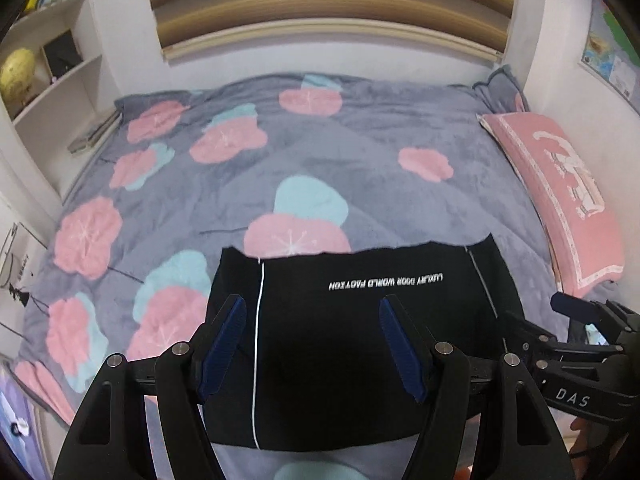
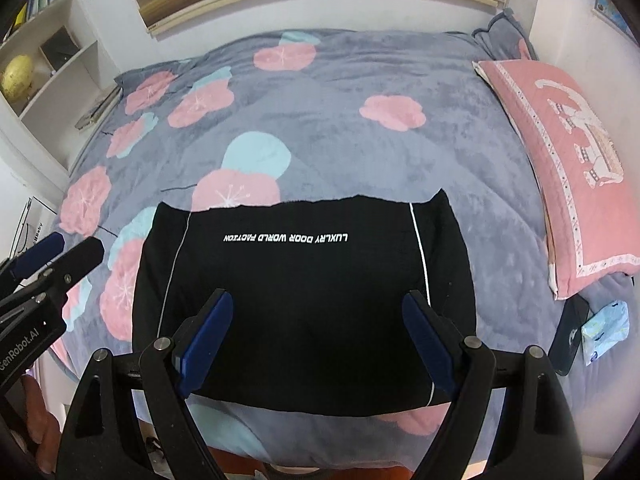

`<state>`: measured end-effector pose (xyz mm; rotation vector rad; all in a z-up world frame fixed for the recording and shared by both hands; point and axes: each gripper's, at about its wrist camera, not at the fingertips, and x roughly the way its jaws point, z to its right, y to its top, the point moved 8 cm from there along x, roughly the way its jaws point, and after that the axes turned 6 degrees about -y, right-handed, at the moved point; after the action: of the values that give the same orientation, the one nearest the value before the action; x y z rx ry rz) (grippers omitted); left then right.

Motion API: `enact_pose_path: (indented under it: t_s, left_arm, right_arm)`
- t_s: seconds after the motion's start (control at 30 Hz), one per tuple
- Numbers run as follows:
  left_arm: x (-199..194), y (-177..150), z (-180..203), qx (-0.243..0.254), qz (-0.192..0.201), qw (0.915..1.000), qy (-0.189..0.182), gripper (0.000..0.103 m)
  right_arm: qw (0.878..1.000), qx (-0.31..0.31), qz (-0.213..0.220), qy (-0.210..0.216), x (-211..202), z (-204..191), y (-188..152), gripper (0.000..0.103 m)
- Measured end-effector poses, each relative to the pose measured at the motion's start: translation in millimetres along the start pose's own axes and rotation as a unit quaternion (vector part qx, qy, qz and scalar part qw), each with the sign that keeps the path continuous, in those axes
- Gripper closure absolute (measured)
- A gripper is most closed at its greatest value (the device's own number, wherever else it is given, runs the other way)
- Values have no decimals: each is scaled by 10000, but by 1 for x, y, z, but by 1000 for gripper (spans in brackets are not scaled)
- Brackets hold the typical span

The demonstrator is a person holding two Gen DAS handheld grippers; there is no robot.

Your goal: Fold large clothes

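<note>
From where I sit, the black garment (image 2: 304, 300) looks close to finished: it lies on the bed (image 2: 360, 152) as a compact, flat block with straight side edges, no sleeves or legs sticking out, and I judge the main folds are done. What may be left is one more fold to halve it, or simply a tidy-up of the slightly uneven far edge; I can't tell which from here. It sits near the front edge of the bed, well apart from the pink pillow (image 2: 560, 168) on the right. The block is a little wider than deep, its long axis running left to right across my view, and its white lettering reads upside down, so its top faces me. Both the left gripper (image 1: 312, 344) and the right gripper (image 2: 320, 340) hover above it, jaws wide apart and empty.
</note>
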<state>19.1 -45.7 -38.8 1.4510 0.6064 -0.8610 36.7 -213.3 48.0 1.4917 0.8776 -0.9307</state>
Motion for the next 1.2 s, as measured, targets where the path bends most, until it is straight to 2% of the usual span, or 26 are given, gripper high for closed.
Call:
enact_pose_path:
  t_s: [0.53, 0.8, 1.03, 1.2]
  left_arm:
    - [-1, 1, -15, 98, 98, 9994, 307, 33]
    - [3, -2, -9, 158, 43, 9996, 210, 33]
    - [14, -7, -12, 108, -164, 9997, 142, 33]
    - [19, -7, -15, 127, -202, 9995, 216, 33]
  right_arm:
    - [9998, -131, -125, -14, 7, -4, -7, 15]
    - [9996, -155, -216, 2, 14, -5, -8, 15]
    - [9996, -151, -251, -5, 16, -5, -10, 15]
    - [9993, -182, -315, 17, 21, -2, -12, 15]
